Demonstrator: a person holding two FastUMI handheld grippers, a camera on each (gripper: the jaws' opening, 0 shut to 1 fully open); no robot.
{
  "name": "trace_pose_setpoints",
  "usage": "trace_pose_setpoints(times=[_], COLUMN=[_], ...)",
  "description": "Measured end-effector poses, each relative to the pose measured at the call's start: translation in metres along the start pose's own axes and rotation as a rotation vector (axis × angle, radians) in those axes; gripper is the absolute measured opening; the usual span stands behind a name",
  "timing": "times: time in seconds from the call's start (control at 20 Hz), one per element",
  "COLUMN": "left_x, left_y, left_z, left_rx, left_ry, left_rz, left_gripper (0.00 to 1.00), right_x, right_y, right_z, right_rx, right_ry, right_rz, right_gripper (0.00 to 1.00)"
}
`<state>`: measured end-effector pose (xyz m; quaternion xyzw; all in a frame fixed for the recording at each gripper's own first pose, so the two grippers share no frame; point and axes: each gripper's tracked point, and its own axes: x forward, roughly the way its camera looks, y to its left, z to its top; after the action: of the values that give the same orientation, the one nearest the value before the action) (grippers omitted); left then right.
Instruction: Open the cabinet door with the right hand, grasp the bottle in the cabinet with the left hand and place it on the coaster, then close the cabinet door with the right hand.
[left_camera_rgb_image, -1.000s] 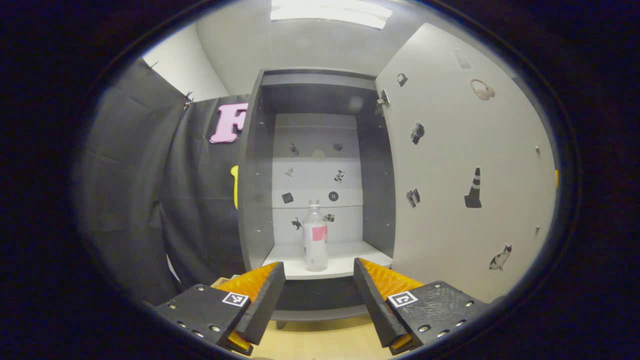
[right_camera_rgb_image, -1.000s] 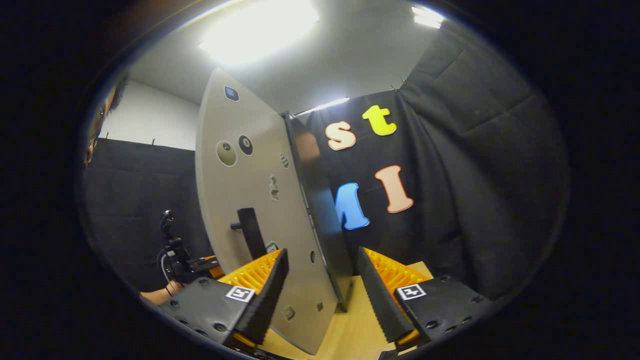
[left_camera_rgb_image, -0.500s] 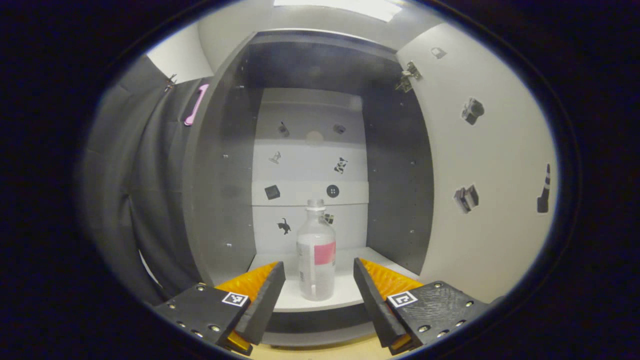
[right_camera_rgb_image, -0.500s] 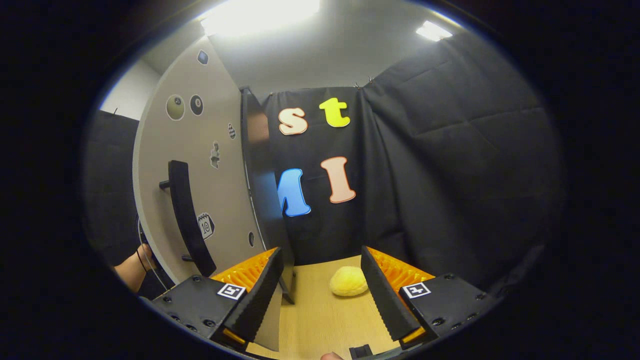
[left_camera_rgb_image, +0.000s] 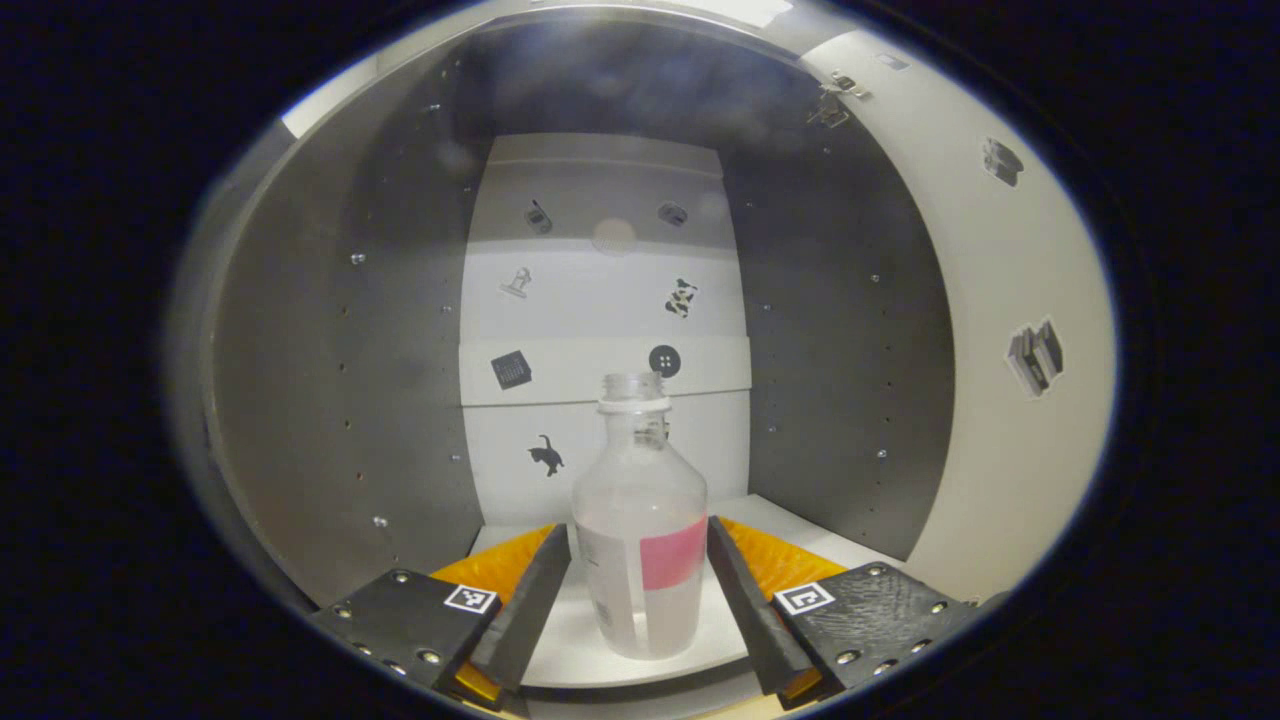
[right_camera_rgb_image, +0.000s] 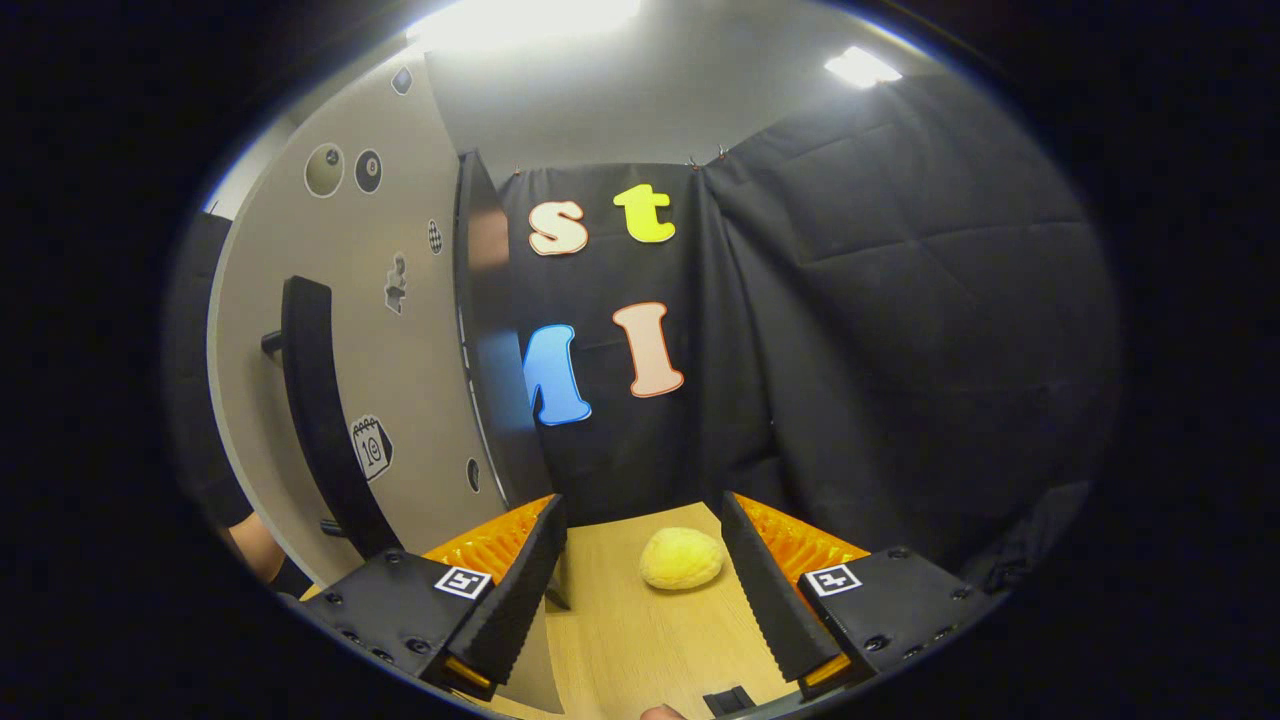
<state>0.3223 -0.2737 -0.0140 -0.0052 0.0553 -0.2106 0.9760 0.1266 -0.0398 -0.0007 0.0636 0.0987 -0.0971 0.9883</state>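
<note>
Door (right_camera_rgb_image: 400, 330) open, grasp step in hand: left gripper (left_camera_rgb_image: 638, 560) spread around bottle (left_camera_rgb_image: 640, 520) upright on cabinet shelf (left_camera_rgb_image: 560, 650), not yet pinching; squeeze then lift judged next; right gripper (right_camera_rgb_image: 640, 560) spread, idle over bench (right_camera_rgb_image: 640, 640).

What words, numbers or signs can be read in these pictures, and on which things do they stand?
"10": it seems to read so on the calendar sticker, on the outer face of the cabinet door.
Black ball sticker on the same door: its number is too small to read.
Pink patch on the bottle: no writing can be made out.
Stickers on the cabinet's back wall: small pictures, no words.
</note>
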Motion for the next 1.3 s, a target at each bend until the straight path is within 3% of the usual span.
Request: trace_pose_setpoints(times=[0.15, 0.25, 0.55, 0.9, 1.3], left_x=[0.003, -0.001, -0.041, -0.120, -0.219], left_y=[-0.002, -0.005, 0.008, 0.032, 0.069], left_z=[0.003, 0.006, 0.020, 0.013, -0.030], left_rx=[0.011, -0.003, -0.026, -0.036, -0.072], left_ry=[-0.012, -0.018, -0.060, -0.070, -0.038], left_rz=[-0.014, -0.036, -0.007, 0.078, 0.210], left_gripper=[0.85, 0.74, 0.72, 0.72, 0.72], right_x=[0.005, 0.008, 0.017, 0.022, 0.024], right_y=[0.001, 0.002, -0.001, 0.007, 0.018], right_z=[-0.006, -0.006, -0.006, -0.010, -0.012], right_rx=[-0.002, -0.003, -0.022, -0.030, -0.008], right_ry=[0.012, 0.012, 0.017, 0.024, 0.025], right_rz=[-0.007, -0.007, 0.021, 0.108, 0.192], right_gripper=[0.98, 0.98, 0.98, 0.98, 0.98])
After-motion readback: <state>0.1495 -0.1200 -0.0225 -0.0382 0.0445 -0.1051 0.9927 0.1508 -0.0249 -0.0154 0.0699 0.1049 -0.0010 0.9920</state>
